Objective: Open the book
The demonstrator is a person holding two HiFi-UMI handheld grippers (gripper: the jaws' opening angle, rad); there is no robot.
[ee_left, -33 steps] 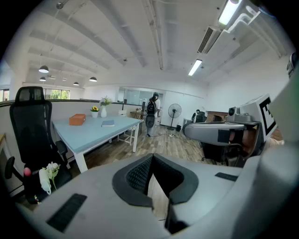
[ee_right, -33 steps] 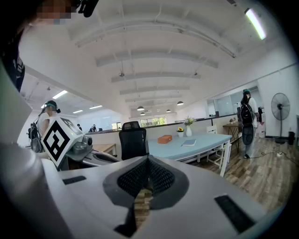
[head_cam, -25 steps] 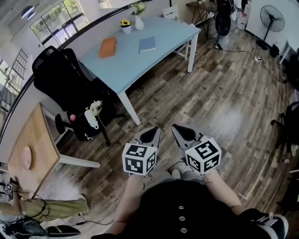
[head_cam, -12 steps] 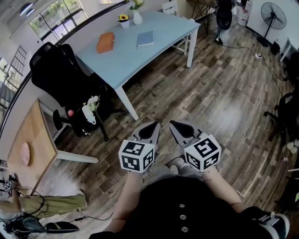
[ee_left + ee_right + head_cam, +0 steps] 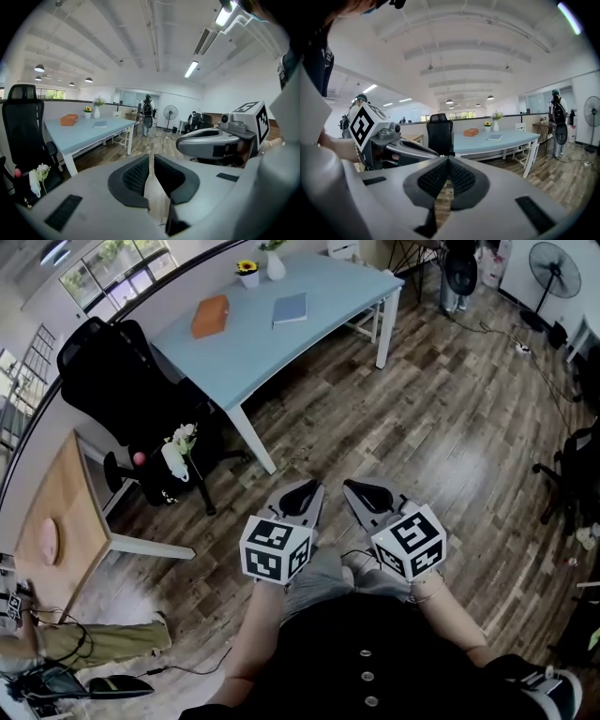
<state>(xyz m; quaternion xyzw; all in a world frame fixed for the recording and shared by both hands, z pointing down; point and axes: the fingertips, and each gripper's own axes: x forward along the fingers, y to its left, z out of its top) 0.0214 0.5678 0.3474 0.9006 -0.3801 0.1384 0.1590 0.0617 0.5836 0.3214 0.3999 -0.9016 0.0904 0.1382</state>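
Observation:
A thin blue book [image 5: 289, 308] lies shut on the far side of a light blue table [image 5: 272, 343], with an orange book-like block [image 5: 210, 316] to its left. Both show small in the left gripper view, the blue book [image 5: 100, 124] beside the orange block [image 5: 69, 120], and in the right gripper view, the blue book [image 5: 495, 137] and the orange block [image 5: 470, 132]. My left gripper [image 5: 302, 493] and right gripper [image 5: 364, 493] are held side by side close to the person's body, over the wooden floor, well short of the table. Both are shut on nothing [image 5: 151, 157] [image 5: 448, 159].
A black office chair [image 5: 112, 381] stands left of the table, with a white flower bundle [image 5: 176, 451] beside it. A wooden desk [image 5: 56, 512] sits at far left. A sunflower pot [image 5: 248, 273] stands at the table's back. A standing fan [image 5: 548, 259] and a distant person [image 5: 148, 115] are beyond.
The head view has shifted a little, so the table and chair sit slightly higher and further left in the frame. Both grippers stay side by side and shut.

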